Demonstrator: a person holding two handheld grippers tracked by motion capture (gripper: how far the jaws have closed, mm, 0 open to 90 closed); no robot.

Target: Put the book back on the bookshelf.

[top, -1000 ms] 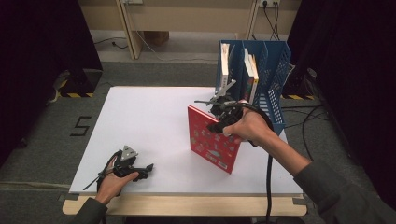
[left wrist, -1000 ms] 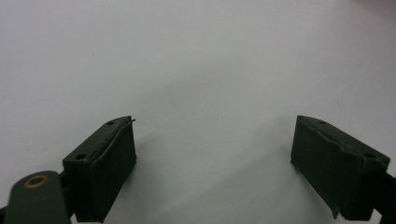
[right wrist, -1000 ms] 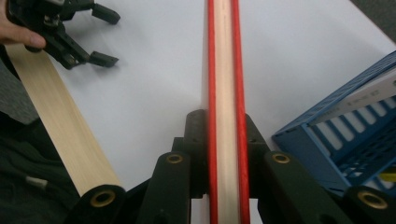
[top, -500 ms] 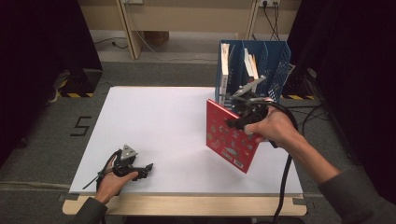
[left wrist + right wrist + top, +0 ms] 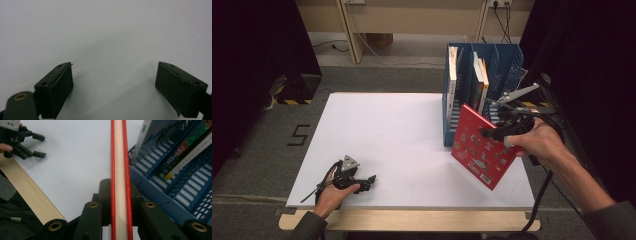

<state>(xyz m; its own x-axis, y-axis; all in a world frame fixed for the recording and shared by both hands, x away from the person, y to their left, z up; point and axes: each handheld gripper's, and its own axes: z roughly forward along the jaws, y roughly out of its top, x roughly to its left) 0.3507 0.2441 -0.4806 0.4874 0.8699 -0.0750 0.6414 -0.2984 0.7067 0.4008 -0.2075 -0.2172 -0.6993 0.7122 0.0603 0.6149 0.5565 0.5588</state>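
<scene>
**Q:** Near the right edge of the counter (image 5: 412,130), what does the right claw (image 5: 493,132) hold?

**A:** It is clenched on a red book (image 5: 479,147), gripping it at the upper part of its cover. The right claw's own view shows the book edge-on, a pale block of pages between two red covers (image 5: 119,170), pinched between the two black jaws.

**Q:** How does the book sit?

**A:** Tilted, with the top toward the far side and the lower corner toward the near right corner of the counter. Whether that corner touches the surface cannot be told. The decorated cover faces the left edge.

**Q:** What stands beside it?

**A:** A blue file rack (image 5: 507,60) at the far right corner, just behind the book's top. Its compartments hold upright books: a white-spined one (image 5: 452,82) in the leftmost slot and others (image 5: 479,82) in the next. In the right claw's view the rack's slotted wall (image 5: 170,192) lies just to the right of the red book.

**Q:** And the left claw (image 5: 368,181)?

**A:** Released. It rests at the near left corner of the counter, well apart from the book, in the person's left hand (image 5: 332,192). Its own view shows two jaws spread wide over bare white surface (image 5: 112,37), with nothing between them. The right claw's view shows it far off (image 5: 37,145).
</scene>
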